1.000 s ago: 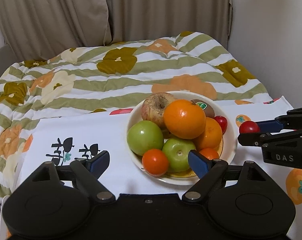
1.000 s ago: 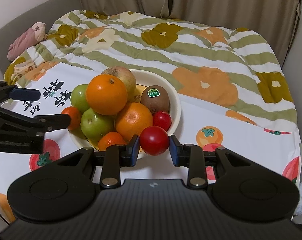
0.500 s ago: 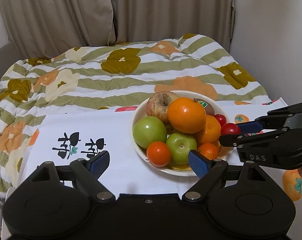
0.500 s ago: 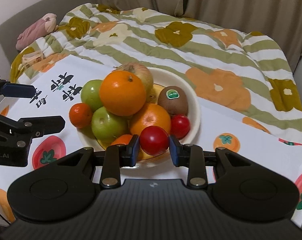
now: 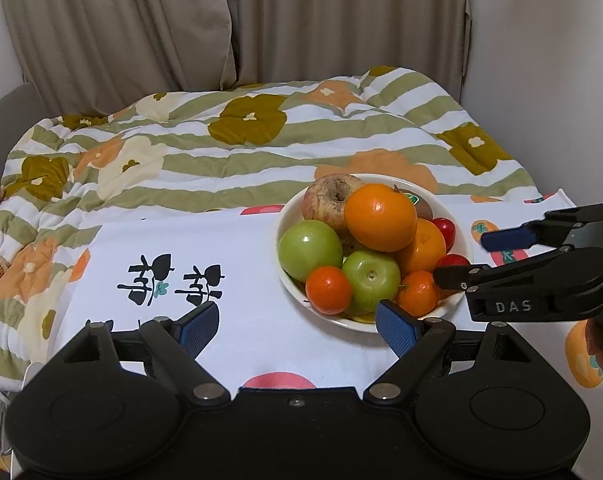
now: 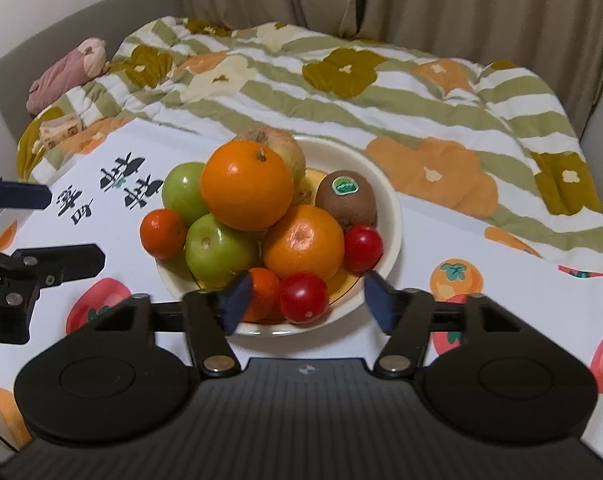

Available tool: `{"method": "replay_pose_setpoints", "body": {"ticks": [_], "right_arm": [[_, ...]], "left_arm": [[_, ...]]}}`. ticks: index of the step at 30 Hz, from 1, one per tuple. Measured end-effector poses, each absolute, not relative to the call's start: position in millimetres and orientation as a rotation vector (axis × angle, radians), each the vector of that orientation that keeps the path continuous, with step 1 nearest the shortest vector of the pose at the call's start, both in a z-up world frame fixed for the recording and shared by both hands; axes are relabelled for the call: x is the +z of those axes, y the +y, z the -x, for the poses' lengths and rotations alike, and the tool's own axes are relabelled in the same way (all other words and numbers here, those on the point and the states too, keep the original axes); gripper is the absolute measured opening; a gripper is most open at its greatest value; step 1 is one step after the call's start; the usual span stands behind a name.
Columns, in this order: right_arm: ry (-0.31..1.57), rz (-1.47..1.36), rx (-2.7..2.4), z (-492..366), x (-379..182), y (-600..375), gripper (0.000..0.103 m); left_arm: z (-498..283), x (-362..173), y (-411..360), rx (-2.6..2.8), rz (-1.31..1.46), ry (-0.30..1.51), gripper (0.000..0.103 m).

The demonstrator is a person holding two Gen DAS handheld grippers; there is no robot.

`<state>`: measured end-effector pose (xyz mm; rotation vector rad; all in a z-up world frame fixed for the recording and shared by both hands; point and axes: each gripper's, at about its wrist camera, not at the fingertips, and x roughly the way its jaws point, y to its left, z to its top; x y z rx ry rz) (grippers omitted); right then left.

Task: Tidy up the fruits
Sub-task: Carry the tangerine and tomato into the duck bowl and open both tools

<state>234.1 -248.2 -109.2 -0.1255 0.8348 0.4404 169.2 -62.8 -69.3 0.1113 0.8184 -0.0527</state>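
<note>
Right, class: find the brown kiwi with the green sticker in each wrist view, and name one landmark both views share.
Left wrist: brown kiwi with the green sticker, mostly hidden at the bowl's far right.
Right wrist: kiwi, plain at the right.
Shared landmark: the large top orange.

A white cloth [image 6: 481,248] with fruit pictures covers the near part. A bowl [image 6: 389,200] of fruit sits on it. A striped flower blanket [image 6: 341,92] lies far behind.

Bowl [image 6: 393,216]: one. Oranges [image 6: 247,185]: two. Green apples [image 6: 220,250]: two. Tangerines [image 6: 163,233]: two. Tomatoes [image 6: 303,298]: two. Kiwi [image 6: 346,199]: one. Russet apple [image 5: 328,201]: one.
</note>
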Motion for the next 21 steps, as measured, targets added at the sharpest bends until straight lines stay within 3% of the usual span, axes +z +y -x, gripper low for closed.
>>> {"method": "replay_pose_setpoints", "body": {"ticks": [18,21], "right_arm": [[0.755,0.085,0.279,-157,-41,-258,0.080],[0.741,0.067,0.230,-136,-24,-260,0.086]], "left_arm": [[-107,-17,-56,-0.134,-0.077,0.689,0.088],[-93,-3,-54,-0.155,-0.076,0.664,0.088]]}}
